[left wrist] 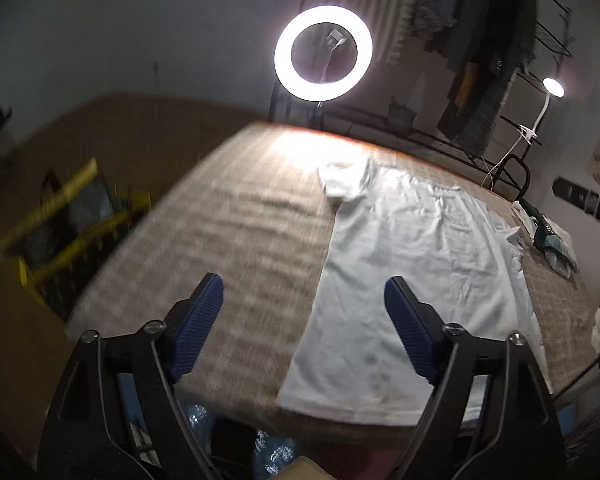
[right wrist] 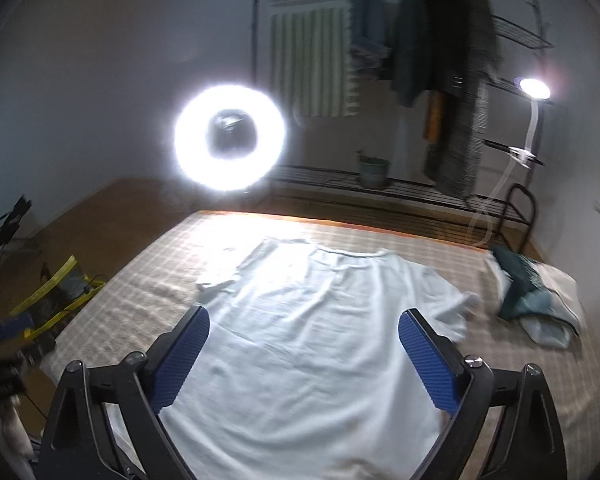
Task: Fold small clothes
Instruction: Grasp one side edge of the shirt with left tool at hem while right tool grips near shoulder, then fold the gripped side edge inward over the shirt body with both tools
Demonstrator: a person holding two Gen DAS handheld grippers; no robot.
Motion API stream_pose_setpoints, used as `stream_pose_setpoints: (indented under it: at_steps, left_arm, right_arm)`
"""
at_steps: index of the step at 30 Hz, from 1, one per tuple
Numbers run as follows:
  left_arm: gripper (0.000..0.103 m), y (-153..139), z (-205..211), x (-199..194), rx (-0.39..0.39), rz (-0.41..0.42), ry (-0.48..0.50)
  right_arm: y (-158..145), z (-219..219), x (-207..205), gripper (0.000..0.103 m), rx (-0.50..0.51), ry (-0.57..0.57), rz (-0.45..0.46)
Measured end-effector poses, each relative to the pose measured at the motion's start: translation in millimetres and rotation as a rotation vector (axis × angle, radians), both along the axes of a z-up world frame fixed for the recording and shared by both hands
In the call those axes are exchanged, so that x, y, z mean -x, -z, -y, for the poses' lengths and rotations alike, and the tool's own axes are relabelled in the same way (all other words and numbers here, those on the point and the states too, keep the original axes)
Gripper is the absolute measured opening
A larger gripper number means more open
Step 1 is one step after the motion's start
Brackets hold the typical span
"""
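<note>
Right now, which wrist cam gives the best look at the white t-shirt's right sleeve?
Right wrist view: the white cotton t-shirt fills the centre, and its right sleeve shows whole on the checked bedspread. The left wrist view shows the t-shirt off to the right, that sleeve reduced to a crumpled edge.

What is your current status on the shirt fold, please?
Left gripper open, empty, above shirt's left edge. Right gripper open over white T-shirt, spread flat, unfolded. Teal garment pile alongside, clear.

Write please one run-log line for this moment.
stage: before first fold | white T-shirt: spread flat on checked cloth | left claw: open, empty | right claw: open, empty, above shirt
</note>
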State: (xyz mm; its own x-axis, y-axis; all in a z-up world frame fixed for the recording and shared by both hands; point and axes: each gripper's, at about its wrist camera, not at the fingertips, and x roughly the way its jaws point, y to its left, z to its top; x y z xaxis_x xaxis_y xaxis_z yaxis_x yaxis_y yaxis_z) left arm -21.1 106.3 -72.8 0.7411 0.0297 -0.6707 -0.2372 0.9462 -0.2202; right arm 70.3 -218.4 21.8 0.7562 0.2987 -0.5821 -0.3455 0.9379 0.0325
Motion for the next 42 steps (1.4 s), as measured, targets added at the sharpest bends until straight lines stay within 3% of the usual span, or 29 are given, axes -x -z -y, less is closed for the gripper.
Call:
stream_pose_setpoints:
  at_steps: [7,11,15,19,21,25,28,29,30,33,42]
  left_arm:
    - [0.060,63,3,2,0.153,-0.188,-0.008]
    - [0.056,80,2,-3,0.168,-0.243,-0.028]
    - [0.056,90,-2,-7,0.174,-0.262,-0.044]
    - [0.056,104,-5,-12,0.227,-0.295,-0.040]
    - [0.047,110,-7,-15,0.260,-0.311,-0.037]
    - [0.045,114,-6,-18,0.273,-0.312,-0.032]
    - [0.031,116,-4,-21,0.274,-0.312,-0.017]
    - [0.021,117,-4,-22,0.283,-0.313,-0.011]
    - [0.011,118,-4,-25,0.300,-0.315,-0.003]
    - [0.005,120,-7,-27,0.359,-0.312,0.008]
    - [0.002,117,-6,-27,0.399,-0.292,0.027]
  right_arm:
    - [0,-58,-50,0.086,0.002,-0.150,-0.118]
    - [5,-87,-87,0.083,-0.038,-0.208,-0.230]
    - [15,-116,-120,0.076,-0.044,-0.231,-0.286]
    - [34,-145,-153,0.075,-0.060,-0.248,-0.357]
    - [46,-156,-170,0.072,-0.059,-0.248,-0.392]
    - [73,-179,-204,0.069,-0.076,-0.240,-0.464]
    - [95,-202,-231,0.067,-0.090,-0.225,-0.521]
    - [100,-210,-235,0.066,-0.088,-0.225,-0.528]
    - [107,-220,-242,0.065,-0.080,-0.226,-0.536]
    - [124,-246,-256,0.065,-0.035,-0.234,-0.541]
    - [185,-294,-287,0.056,0.141,-0.202,-0.578]
